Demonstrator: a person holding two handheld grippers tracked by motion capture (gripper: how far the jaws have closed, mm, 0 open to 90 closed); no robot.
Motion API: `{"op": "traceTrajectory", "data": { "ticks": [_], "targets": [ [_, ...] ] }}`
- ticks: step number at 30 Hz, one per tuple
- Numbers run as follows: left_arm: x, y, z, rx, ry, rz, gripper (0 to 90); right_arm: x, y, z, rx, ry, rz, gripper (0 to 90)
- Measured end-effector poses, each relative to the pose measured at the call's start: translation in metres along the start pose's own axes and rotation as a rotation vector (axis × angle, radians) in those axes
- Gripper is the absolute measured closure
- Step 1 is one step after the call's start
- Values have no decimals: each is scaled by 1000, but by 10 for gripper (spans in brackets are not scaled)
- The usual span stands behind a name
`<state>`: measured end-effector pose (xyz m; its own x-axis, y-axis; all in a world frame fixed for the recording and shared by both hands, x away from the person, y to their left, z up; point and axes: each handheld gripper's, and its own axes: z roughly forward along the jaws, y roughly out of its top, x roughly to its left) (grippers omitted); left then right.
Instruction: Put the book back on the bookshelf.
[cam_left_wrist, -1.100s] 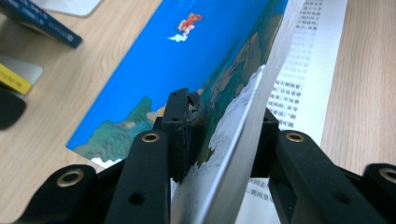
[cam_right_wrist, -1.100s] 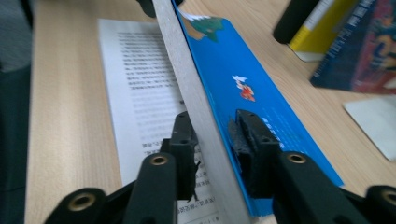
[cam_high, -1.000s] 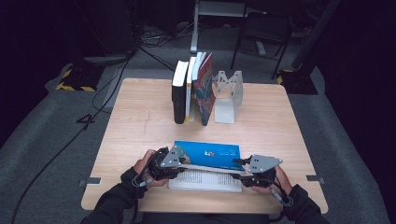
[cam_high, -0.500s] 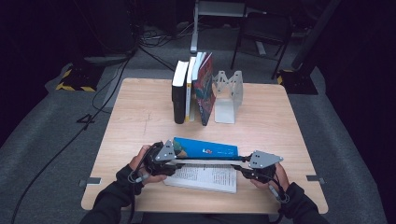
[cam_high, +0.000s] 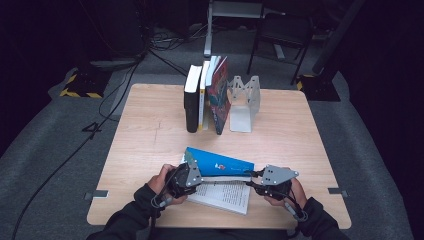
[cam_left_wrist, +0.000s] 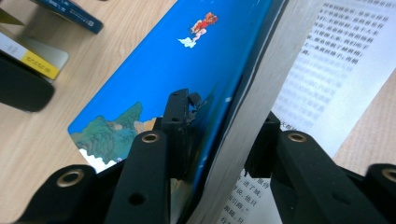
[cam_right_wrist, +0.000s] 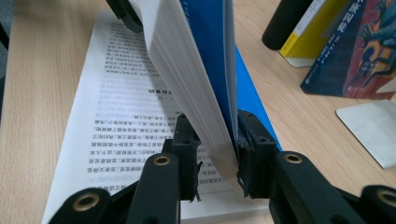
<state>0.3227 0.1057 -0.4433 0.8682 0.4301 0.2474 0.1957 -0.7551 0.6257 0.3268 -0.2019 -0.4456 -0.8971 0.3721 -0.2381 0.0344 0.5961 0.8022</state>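
Dark room, grey carpet, cables on the floor; a pale wooden table (cam_high: 150, 130) carries a row of upright books (cam_high: 206, 95) at the far middle, leaning toward a grey metal bookend (cam_high: 244, 102). At the near edge lies the open blue-covered book (cam_high: 220, 164), between the person's two hands. Left gripper (cam_high: 192, 172) has just been closing: in the left gripper view one jaw presses the blue cover (cam_left_wrist: 187, 70) and the other the page side of the raised block of pages (cam_left_wrist: 261, 107) — clamped on the book's left end. Right gripper (cam_high: 257, 181) is likewise clamped on the right end; in the right gripper view the page block (cam_right_wrist: 187, 74) and cover sit pinched between narrow jaws, with the printed page (cam_right_wrist: 121, 107) flat on the table beneath. The raised half stands tilted on the spine, blue cover facing the far side, page edges facing up and toward the person. The book's long axis runs left–right across the table, gripper to gripper, roughly parallel to the near edge. Judgement: the step in hand is swinging the raised half over to close the book. To do it well, both hands should turn together at even height so the block does not twist; grip should stay firm enough that loose leaves cannot fan out, and the lower pages should lie flat before the cover comes down.
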Motion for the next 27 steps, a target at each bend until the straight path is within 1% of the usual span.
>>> {"op": "traceTrajectory", "data": {
  "ticks": [1, 2, 3, 4, 5, 6, 7, 8, 9, 10, 11, 12, 13, 14, 15, 16, 17, 18, 19, 20, 21, 22, 23, 24, 25, 27],
  "targets": [
    [6, -4, 1, -7, -43, -3, 694, 0, 0, 1, -9, 8, -2, 684],
    [6, -4, 1, -7, -43, -3, 695, -2, -1, 2, -14, 36, 3, 668],
    [9, -8, 3, -12, -69, 1, 698, -5, -4, 3, -21, 64, 11, 615],
    [10, -9, 3, -14, -74, 4, 699, -8, -6, 5, -14, 59, 13, 552],
    [10, -9, 3, -14, -74, 4, 699, -10, -9, 7, 3, 50, 14, 531],
    [14, -11, 2, -23, -86, 1, 700, -15, -14, 10, 42, 49, 4, 536],
    [16, -12, 2, -27, -91, -2, 700, -20, -19, 11, 46, 34, 9, 544],
    [20, -14, 1, -34, -98, -11, 701, -24, -22, 12, 42, 48, 43, 556],
    [24, -16, 1, -40, -103, -15, 700, -29, -25, 13, 21, 78, 81, 587],
    [26, -17, 1, -40, -108, -19, 699, -30, -25, 14, 8, 82, 77, 634],
    [26, -17, 1, -40, -108, -19, 693, -29, -23, 15, 6, 72, 58, 667],
    [30, -18, 0, -32, -108, -30, 693, -29, -23, 15, 6, 72, 58, 667],
    [32, -18, 0, -29, -101, -46, 675, -25, -19, 16, 17, 47, 20, 690],
    [33, -17, -1, -10, -75, -57, 615, -19, -14, 18, 25, 13, -5, 709],
    [31, -16, -2, 1, -54, -60, 615, -19, -14, 18, 25, 13, -5, 709],
    [26, -12, -3, 2, -35, -56, 591, -18, -12, 18, 27, 8, -5, 712],
    [21, -8, -4, -8, -49, -55, 540, -16, -10, 18, 29, 1, 2, 711],
    [15, -4, -4, -12, -62, -45, 526, -14, -8, 18, 36, -9, -2, 711],
    [9, 0, -3, -8, -60, -25, 516, -13, -6, 18, 44, -17, -10, 711],
    [2, 6, -1, 5, -39, -4, 485, -12, -4, 18, 42, -22, -9, 711],
    [-6, 11, 2, 7, -21, -8, 461, -12, -3, 17, 38, -24, -3, 711],
    [-9, 16, 5, 7, -13, -31, 457, -11, -1, 17, 40, -24, -5, 711],
    [-9, 16, 5, 7, -13, -31, 454, -10, 0, 18, 38, -23, 0, 711],
    [-12, 19, 7, -11, -17, -47, 456, -10, 1, 18, 41, -23, 0, 711],
    [-14, 20, 7, -19, -8, -60, 480, -9, 1, 18, 43, -25, -3, 711],
    [-17, 22, 7, -36, 15, -59, 528, -10, 2, 18, 44, -24, 0, 710]
  ]
}}
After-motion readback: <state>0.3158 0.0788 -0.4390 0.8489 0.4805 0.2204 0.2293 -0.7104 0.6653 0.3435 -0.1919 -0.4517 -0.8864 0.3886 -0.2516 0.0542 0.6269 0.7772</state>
